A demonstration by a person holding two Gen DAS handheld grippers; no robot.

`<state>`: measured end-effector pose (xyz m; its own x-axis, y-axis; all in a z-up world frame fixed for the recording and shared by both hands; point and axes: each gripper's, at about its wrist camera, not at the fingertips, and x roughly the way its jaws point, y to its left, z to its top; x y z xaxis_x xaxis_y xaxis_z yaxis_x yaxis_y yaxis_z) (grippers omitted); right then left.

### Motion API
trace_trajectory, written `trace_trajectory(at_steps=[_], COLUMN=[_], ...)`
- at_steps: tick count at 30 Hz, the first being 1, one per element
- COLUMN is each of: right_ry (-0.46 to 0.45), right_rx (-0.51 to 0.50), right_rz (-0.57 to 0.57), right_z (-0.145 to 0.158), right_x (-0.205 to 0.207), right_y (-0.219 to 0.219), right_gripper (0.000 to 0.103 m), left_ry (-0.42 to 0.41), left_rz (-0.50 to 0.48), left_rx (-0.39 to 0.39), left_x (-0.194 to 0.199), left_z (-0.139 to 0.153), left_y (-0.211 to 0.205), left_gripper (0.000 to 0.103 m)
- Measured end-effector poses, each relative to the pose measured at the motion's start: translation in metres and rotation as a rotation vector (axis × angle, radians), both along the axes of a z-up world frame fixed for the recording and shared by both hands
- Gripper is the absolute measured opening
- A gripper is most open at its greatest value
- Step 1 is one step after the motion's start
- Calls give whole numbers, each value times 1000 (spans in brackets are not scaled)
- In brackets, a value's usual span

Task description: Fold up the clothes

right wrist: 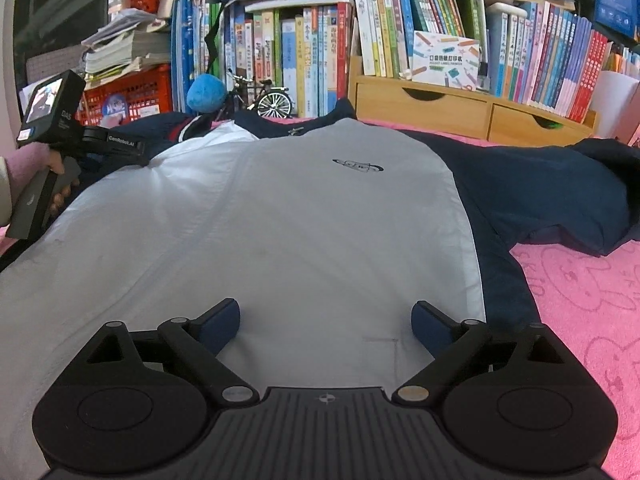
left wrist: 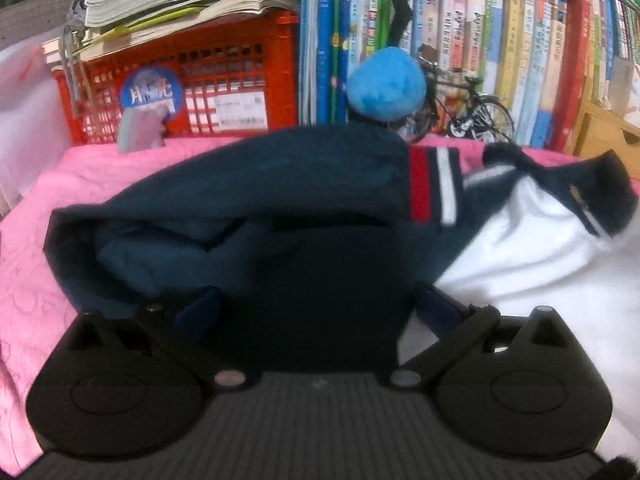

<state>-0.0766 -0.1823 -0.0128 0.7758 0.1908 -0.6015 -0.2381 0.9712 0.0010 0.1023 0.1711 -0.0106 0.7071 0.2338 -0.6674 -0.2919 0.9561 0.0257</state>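
Observation:
A white shirt body (right wrist: pixel 300 220) with navy sleeves lies flat on a pink blanket (right wrist: pixel 580 300), a small emblem (right wrist: pixel 358 166) on its chest. Its right navy sleeve (right wrist: pixel 540 192) spreads out to the side. My right gripper (right wrist: pixel 326 320) stands open just over the white hem area, its pads not touching cloth. The left navy sleeve (left wrist: pixel 260 184), with a red and white striped cuff (left wrist: pixel 432 186), lies folded across toward the collar (left wrist: pixel 592 192). My left gripper (left wrist: pixel 318 312) hovers open over that sleeve, with dark cloth showing between the wide-apart fingers. A hand holds its handle (right wrist: pixel 40 200).
Behind the blanket stand a red crate (left wrist: pixel 224 76) stacked with papers, rows of books, a blue plush ball (left wrist: pixel 386 84) and a model bicycle (left wrist: pixel 476 108). A wooden drawer unit (right wrist: pixel 460 108) sits at the back right. Pink blanket shows to the right of the shirt.

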Motion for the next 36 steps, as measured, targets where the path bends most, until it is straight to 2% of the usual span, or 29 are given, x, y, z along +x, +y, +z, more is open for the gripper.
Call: trace_trajectory(at_steps=[2, 4, 7, 8, 10, 12, 14, 16, 19, 21, 24, 26, 29, 30, 32, 34, 36], right_ry=[0, 0, 1, 1, 3, 4, 5, 7, 9, 10, 12, 12, 11, 12, 12, 13, 13], right_rx=[0, 0, 3, 4, 6, 7, 7, 6, 1, -3, -6, -7, -6, -5, -3, -1, 1], right_rz=[0, 0, 1, 1, 2, 3, 3, 3, -5, -11, -19, -22, -22, -23, -24, -26, -27], right_z=[0, 0, 0, 0, 0, 0, 0, 0, 1, 1, 1, 1, 1, 1, 1, 0, 0], right_x=[0, 1, 1, 2, 2, 2, 3, 3, 3, 4, 4, 3, 3, 4, 3, 3, 3], right_y=[0, 0, -1, -1, -1, -1, -2, -2, -1, 0, 1, 2, 2, 2, 2, 2, 1], right_gripper=[94, 95, 95, 95, 95, 96, 97, 97, 99, 101, 102, 102, 102, 102, 102, 102, 102], left_ry=[0, 1, 12, -1, -35, -69, -132, -163, -136, -97, -32, 17, -4, -13, -15, -12, -4], left_rz=[27, 62, 114, 96, 51, 6, -96, -247, -467, -581, -654, -649, -601, -584, -543, -487, -420], left_rx=[29, 97, 293, 278, 219, 159, 94, 34, -78, -130, -115, -115, -48, -24, -11, -7, -20], left_x=[0, 0, -7, -15, -32, -50, -65, -80, -90, -88, -69, -44, -5, 8, 38, 71, 99], left_z=[0, 1, 1, 5, 15, 25, 39, 50, 53, 47, 28, 14, 6, 3, -2, -5, -8], left_y=[9, 13, 12, 11, 8, 5, -8, -30, -68, -94, -129, -143, -159, -165, -164, -159, -154], left_gripper=[103, 103, 103, 103, 96, 95, 95, 96, 96, 96, 94, 81, 82, 83, 97, 103, 103])
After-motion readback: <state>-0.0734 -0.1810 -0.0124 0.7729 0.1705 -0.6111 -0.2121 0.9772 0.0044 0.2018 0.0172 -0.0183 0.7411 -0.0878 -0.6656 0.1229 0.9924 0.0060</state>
